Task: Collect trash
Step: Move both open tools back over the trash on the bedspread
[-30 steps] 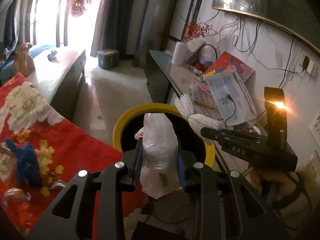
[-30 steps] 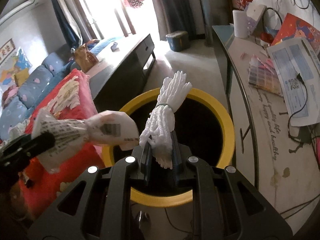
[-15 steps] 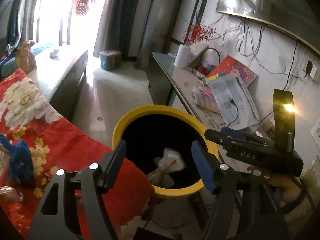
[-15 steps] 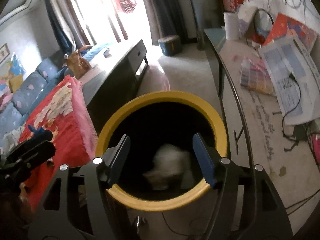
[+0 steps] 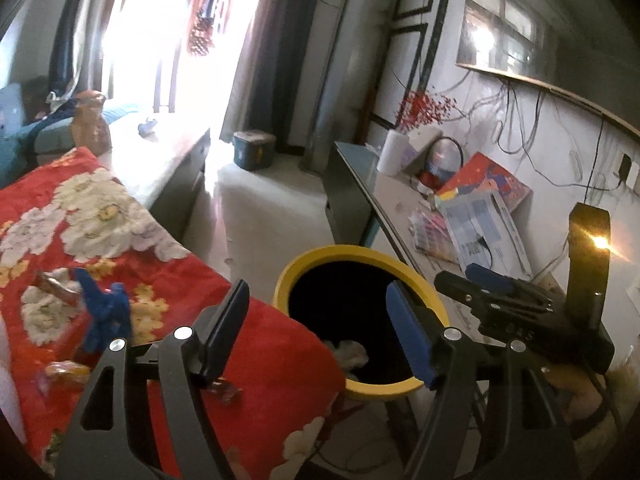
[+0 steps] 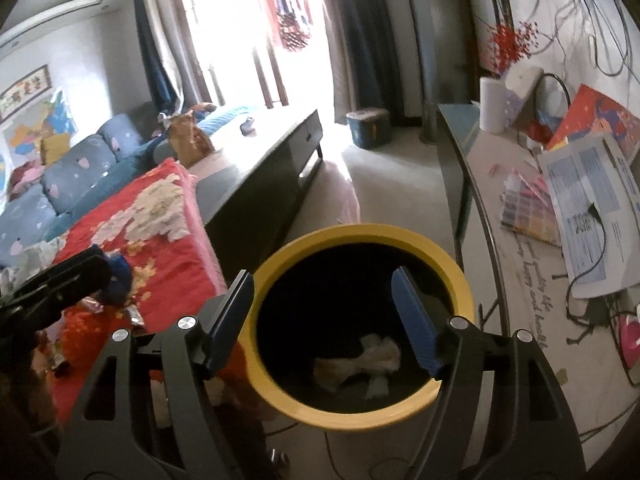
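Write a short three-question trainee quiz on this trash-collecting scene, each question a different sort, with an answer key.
1. True or false: the left gripper is clamped on a white plastic bag.
2. Multiple choice: where does the pale crumpled trash lie? A) on the red floral blanket B) at the bottom of the round yellow-rimmed black bin C) on the long side table
3. Fill in: the right gripper hangs over the bin with its jaws ____.

Key
1. False: its jaws have just been opening and nothing is between them.
2. B
3. Open: they too have just been opening, with nothing between them.
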{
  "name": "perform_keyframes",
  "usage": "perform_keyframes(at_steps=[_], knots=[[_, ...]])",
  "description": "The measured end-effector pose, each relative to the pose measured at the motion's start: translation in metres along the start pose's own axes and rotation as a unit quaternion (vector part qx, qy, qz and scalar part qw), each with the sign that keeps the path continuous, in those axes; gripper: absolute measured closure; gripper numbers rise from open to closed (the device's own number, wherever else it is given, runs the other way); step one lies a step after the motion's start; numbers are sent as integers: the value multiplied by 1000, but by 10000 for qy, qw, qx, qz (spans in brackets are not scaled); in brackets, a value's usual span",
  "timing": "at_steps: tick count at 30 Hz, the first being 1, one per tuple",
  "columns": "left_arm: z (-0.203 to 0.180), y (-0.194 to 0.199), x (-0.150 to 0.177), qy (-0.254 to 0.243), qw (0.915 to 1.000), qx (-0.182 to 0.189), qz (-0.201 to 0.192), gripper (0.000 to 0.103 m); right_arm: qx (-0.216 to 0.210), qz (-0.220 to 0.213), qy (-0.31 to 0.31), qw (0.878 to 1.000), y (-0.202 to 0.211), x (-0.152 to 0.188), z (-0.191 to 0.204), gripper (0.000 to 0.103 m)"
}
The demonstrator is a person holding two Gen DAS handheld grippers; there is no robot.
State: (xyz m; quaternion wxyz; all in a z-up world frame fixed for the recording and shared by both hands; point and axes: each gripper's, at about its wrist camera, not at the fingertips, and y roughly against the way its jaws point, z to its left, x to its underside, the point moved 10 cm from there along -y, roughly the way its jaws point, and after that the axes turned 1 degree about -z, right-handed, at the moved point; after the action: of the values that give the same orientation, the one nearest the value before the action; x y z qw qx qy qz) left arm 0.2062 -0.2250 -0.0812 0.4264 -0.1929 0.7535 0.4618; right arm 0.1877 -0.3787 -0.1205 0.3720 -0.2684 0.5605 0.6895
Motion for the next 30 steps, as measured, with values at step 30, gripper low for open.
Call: perform_keyframes(at_steps=[30], knots=[[113, 109, -12, 454, 9881, -1244, -778, 32, -1235, -3, 1114, 9861, 22, 13, 152, 34]])
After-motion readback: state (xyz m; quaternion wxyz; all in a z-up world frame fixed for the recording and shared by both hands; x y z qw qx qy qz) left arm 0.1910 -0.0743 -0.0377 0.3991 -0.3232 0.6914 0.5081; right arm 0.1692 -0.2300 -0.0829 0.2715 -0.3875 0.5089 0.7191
